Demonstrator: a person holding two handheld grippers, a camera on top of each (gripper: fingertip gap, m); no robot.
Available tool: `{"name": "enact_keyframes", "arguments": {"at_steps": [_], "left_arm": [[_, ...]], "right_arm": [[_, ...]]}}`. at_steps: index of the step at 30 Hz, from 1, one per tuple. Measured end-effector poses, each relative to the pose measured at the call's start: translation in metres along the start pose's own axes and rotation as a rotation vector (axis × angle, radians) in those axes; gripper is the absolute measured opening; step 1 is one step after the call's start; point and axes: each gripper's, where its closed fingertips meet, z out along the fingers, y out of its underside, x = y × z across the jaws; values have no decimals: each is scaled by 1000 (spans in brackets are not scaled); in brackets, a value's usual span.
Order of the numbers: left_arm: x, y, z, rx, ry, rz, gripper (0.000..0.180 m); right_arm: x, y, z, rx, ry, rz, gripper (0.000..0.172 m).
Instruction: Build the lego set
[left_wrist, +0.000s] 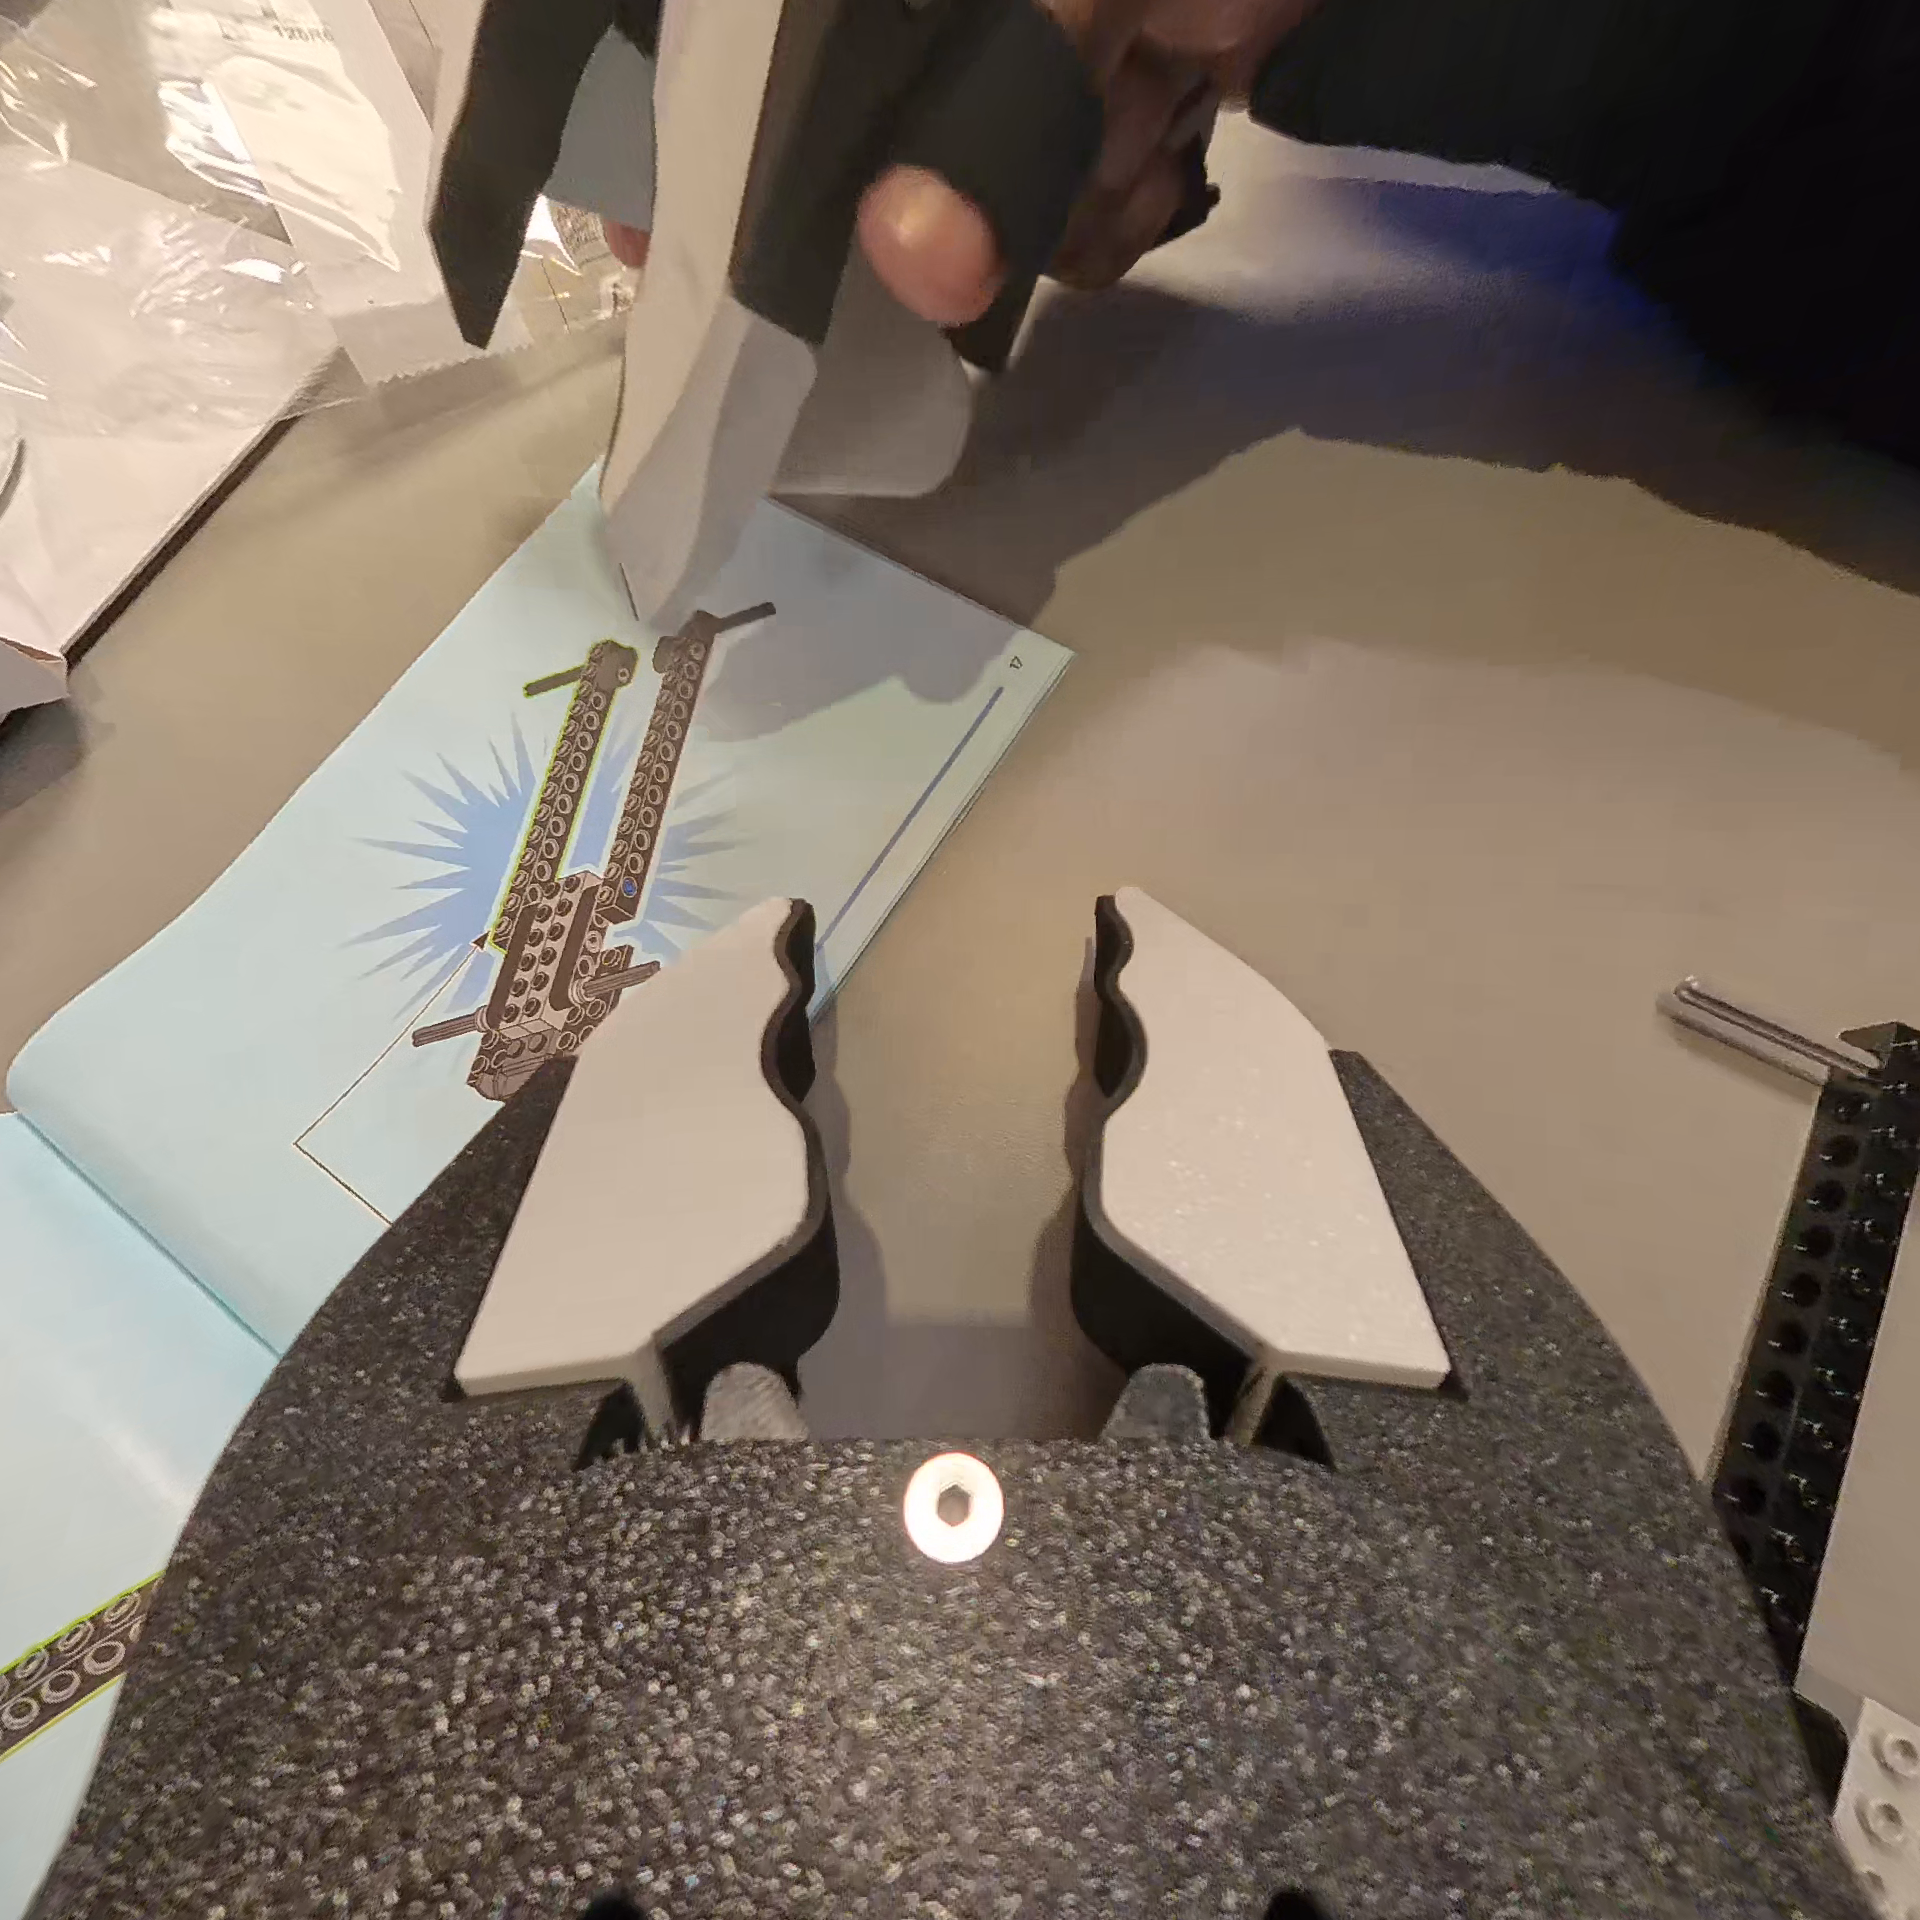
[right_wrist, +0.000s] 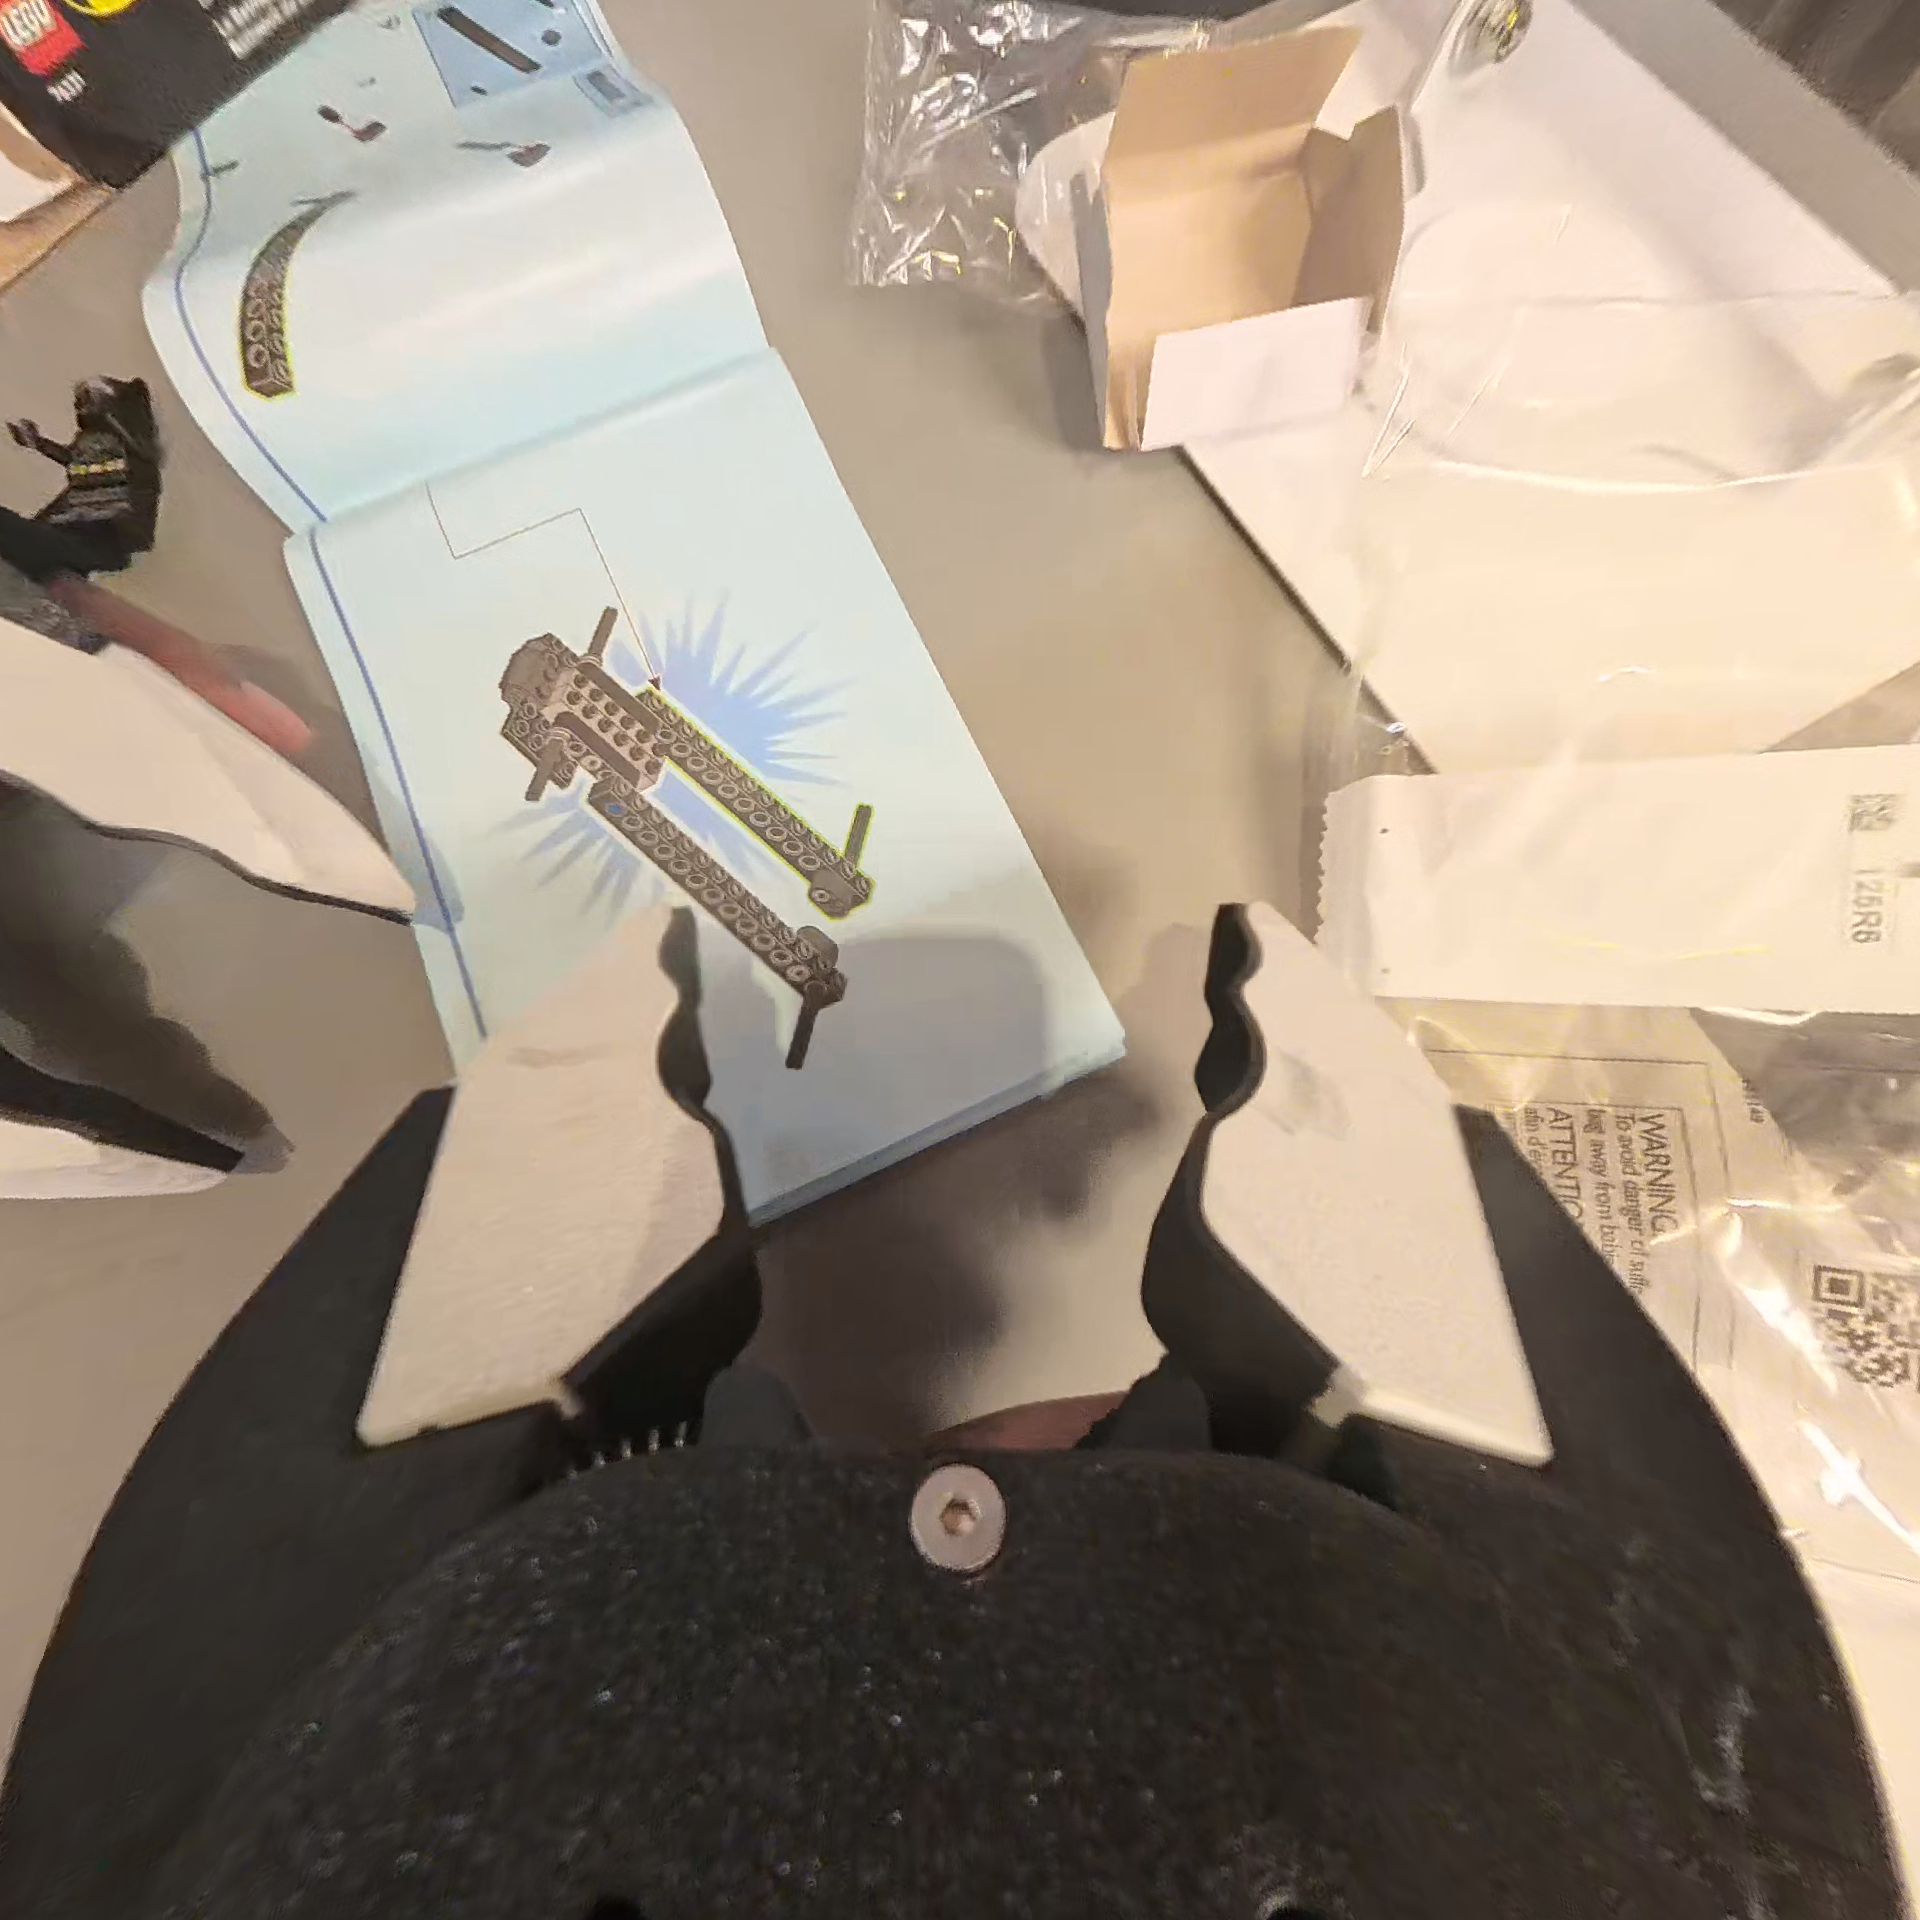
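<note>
The left gripper's (left_wrist: 954, 935) white fingers (left_wrist: 665, 1132) stand apart, nothing between them, above a bare beige tabletop (left_wrist: 1351, 779). Just left lies an open pale-blue instruction booklet (left_wrist: 260, 1039); to the right, a black studded brick beam (left_wrist: 1829, 1299). The right gripper (right_wrist: 948, 935), spread wide and holding nothing, hovers over the booklet's corner, with clear plastic bags (right_wrist: 1662, 1195) beside it.

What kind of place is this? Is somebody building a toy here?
Probably a tabletop used for building a brick toy: an open instruction booklet, torn plastic bags, and a black studded brick beam lie on it.
</note>
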Motion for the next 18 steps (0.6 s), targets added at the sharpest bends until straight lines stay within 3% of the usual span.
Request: {"name": "enact_keyframes", "arguments": {"at_steps": [5,9,18], "left_arm": [[3,2,2,-19,17,9,52],[3,2,2,-17,19,11,52],[5,2,2,-13,22,21,51]], "right_arm": [[8,18,-1,-30,19,-3,103],[4,18,-4,-3,-45,3,92],[-6,24,8,-102,-85,-56,85]]}}
